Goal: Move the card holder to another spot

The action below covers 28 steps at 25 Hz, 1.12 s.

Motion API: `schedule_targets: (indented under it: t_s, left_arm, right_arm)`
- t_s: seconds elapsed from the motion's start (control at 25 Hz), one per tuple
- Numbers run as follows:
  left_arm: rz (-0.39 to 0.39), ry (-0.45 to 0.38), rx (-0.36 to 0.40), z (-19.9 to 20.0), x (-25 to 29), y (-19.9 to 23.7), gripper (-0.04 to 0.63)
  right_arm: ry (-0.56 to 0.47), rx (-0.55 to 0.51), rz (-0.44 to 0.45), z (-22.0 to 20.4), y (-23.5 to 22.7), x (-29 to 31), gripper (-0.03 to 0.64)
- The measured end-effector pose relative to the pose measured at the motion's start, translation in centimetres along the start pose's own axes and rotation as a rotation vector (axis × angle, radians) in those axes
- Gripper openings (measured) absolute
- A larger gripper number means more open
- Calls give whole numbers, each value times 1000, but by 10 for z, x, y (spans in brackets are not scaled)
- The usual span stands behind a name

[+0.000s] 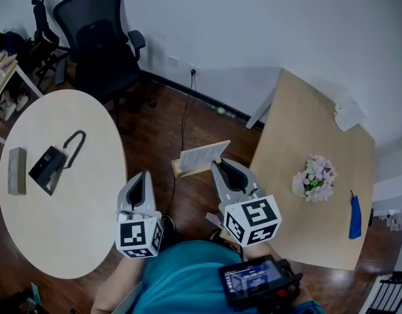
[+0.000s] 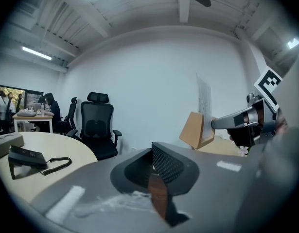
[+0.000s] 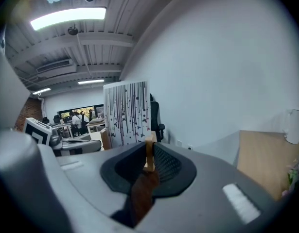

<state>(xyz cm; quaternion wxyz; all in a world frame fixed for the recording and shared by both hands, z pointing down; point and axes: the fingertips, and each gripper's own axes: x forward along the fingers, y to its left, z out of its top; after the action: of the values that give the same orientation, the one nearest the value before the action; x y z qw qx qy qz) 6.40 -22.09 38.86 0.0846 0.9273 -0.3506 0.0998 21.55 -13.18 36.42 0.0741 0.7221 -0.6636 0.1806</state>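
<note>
Furthest left of the left claw (image 1: 143, 175) is a round pale table (image 1: 70, 201). It carries a grey block (image 1: 17, 171) and, beside that, a black desk phone (image 1: 47, 167) with a looped cord. Ahead of this claw, well apart, a black office chair (image 1: 99, 38) stands against the white wall. The left claw itself hangs just off the round table's right edge, above the dark wood floor (image 1: 181, 120). Its jaws are pressed together with nothing between them.

Next, just right of it, the right claw (image 1: 220, 164) is clamped on the card holder (image 1: 201, 156). The jaws pinch the holder's wooden base. The white card with dark streaks rises from that base just beyond the jaw tips, leaning toward the left claw. The holder is up in the air over the floor, between the two tables and touching neither.

Right of the right claw sits a square light-wood table (image 1: 299, 136). On it are a small bunch of pink and white flowers (image 1: 315, 177), a blue item (image 1: 355, 216) near the far right edge, and a white object (image 1: 349, 113) at the corner by the wall.
</note>
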Motion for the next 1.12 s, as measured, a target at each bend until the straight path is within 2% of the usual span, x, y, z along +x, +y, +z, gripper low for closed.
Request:
schedule_targets:
  t_s: [0.28, 0.6, 0.8, 0.92, 1.12]
  left_arm:
    - [-14, 7, 38, -1, -6, 23, 9]
    - [-3, 22, 40, -5, -5, 42, 9]
    - [-8, -5, 23, -1, -5, 48, 11]
    - [30, -27, 13, -2, -9, 63, 14]
    - [145, -26, 1, -10, -22, 110, 15]
  right_arm:
    - [13, -3, 29, -1, 27, 19, 40]
    - [24, 1, 14, -6, 42, 27, 38]
    - [24, 2, 11, -5, 47, 32, 38]
    - [25, -4, 21, -5, 56, 40, 38]
    - [36, -28, 88, -6, 87, 70, 38]
